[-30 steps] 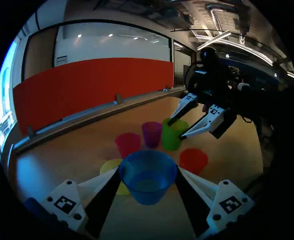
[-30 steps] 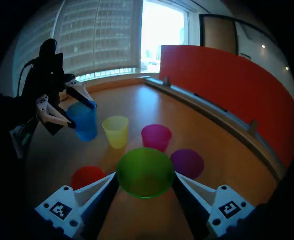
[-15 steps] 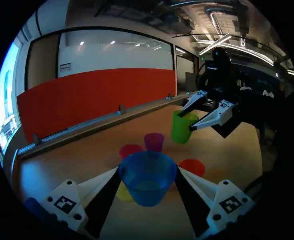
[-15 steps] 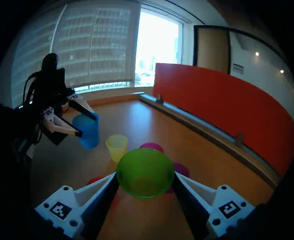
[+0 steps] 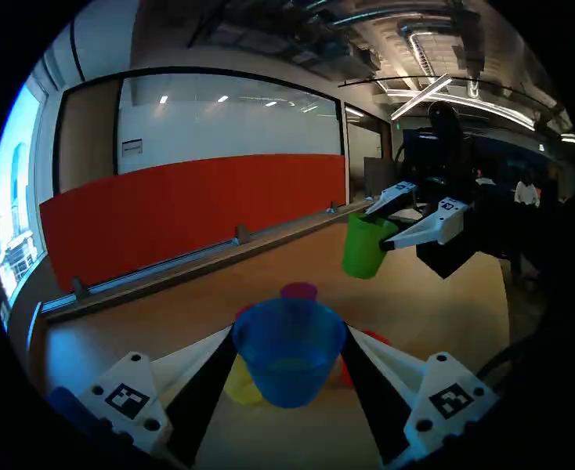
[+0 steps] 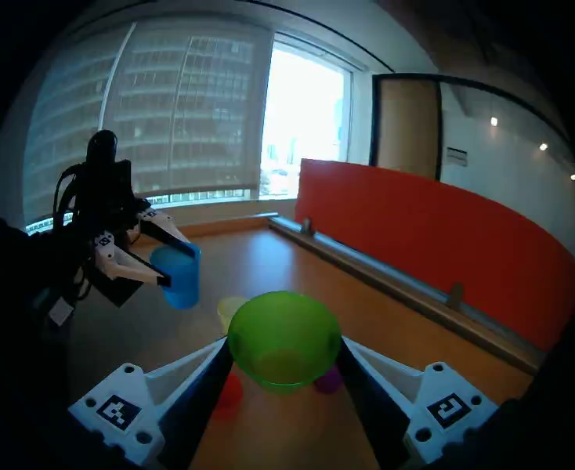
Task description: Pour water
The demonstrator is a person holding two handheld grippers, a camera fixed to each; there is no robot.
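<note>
Currently your left hand-held gripper [image 5: 287, 335] clamps the blue cup [image 5: 289, 372], your right hand-held gripper [image 6: 285, 341] the green cup [image 5: 362, 254] at 2 o'clock. Pre-pour: align rims, then tilt.

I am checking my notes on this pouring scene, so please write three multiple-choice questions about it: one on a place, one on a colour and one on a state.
1. Where is the green cup?
A. Standing on the table
B. Held in the right claw, lifted off the table
C. Inside another cup

2. Which colour is the cup in the left claw?
A. Red
B. Yellow
C. Blue

3. How is the blue cup oriented?
A. Upright, mouth up
B. Upside down
C. On its side

Answers:
1 B: the left gripper view shows it in the air, gripped by the claw.
2 C: the cup gripped in that claw is blue.
3 A: in the right gripper view its rim is on top.
</note>
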